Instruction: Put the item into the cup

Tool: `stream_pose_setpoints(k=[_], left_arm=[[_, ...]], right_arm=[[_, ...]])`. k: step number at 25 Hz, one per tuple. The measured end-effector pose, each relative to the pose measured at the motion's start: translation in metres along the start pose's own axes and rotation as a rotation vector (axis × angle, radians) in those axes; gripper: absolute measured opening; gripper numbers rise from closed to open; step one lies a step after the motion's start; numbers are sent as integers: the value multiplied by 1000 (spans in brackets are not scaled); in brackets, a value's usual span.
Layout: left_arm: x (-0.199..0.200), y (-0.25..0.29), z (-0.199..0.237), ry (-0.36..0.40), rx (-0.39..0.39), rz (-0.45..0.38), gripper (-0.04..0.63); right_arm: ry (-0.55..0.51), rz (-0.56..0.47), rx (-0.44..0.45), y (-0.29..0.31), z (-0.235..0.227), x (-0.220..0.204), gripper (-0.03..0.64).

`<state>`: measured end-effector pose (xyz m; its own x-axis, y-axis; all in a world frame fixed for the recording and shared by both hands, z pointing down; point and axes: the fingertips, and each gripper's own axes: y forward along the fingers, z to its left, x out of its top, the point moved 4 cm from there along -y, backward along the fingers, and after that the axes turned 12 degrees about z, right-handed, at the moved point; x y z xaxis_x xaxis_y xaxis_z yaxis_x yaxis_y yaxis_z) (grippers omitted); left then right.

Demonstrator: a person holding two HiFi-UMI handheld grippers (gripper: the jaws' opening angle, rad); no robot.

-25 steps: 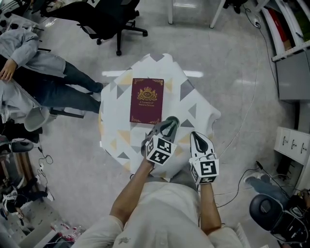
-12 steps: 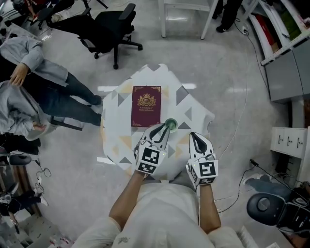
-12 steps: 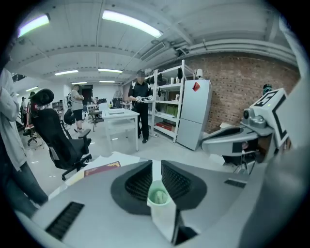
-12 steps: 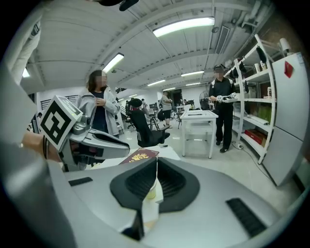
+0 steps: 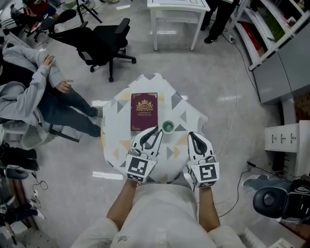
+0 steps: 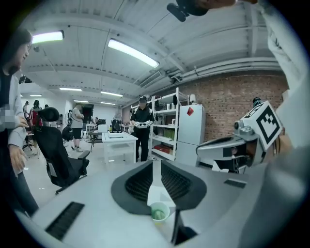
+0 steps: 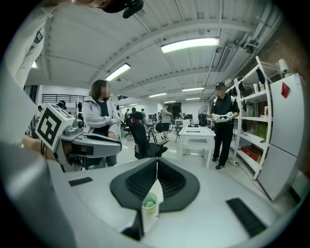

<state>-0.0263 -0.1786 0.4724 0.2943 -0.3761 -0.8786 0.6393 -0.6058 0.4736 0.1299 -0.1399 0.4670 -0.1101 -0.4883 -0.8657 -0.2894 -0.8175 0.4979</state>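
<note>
A small green cup (image 5: 168,127) stands upright on the round table with the triangle-patterned cloth (image 5: 116,140), just right of a maroon book. In the gripper views a pale green item lies inside the cup (image 6: 159,212) (image 7: 149,202). My left gripper (image 5: 156,130) hovers just left of the cup and short of it, its jaws a narrow gap apart with nothing between them (image 6: 156,162). My right gripper (image 5: 190,134) is to the cup's right, apart from it, with its jaws closed tip to tip and empty (image 7: 156,160).
The maroon book (image 5: 144,111) with a gold crest lies on the far half of the table. A black office chair (image 5: 104,43) and seated people (image 5: 29,92) are at the left. A white table (image 5: 177,14) stands behind, with shelves (image 5: 271,29) and cables on the right.
My left gripper has drawn back from the cup toward me, leaving the cup standing free. The head camera has pulled up and back. The right gripper has barely moved.
</note>
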Motion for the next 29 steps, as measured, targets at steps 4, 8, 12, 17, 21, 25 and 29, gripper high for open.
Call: stream_pose_setpoints(k=[4, 8, 12, 17, 21, 25, 29], left_arm=[[7, -21, 0, 12, 2, -43, 66], [8, -35, -1, 21, 3, -65, 64], [7, -44, -2, 24, 4, -69, 63], [8, -50, -6, 29, 1, -77, 63], [6, -51, -9, 31, -3, -76, 63], [3, -50, -9, 26, -3, -69, 63], [2, -47, -8, 22, 0, -66, 63]], right_arm=[[-14, -25, -7, -14, 9, 3, 10], [-19, -43, -17, -25, 15, 5, 8], [-22, -54, -24, -34, 18, 6, 8], [-23, -63, -30, -40, 20, 7, 9], [-24, -63, -28, -41, 23, 6, 9], [-23, -59, -22, -39, 24, 4, 8], [-25, -54, -22, -36, 21, 4, 8]])
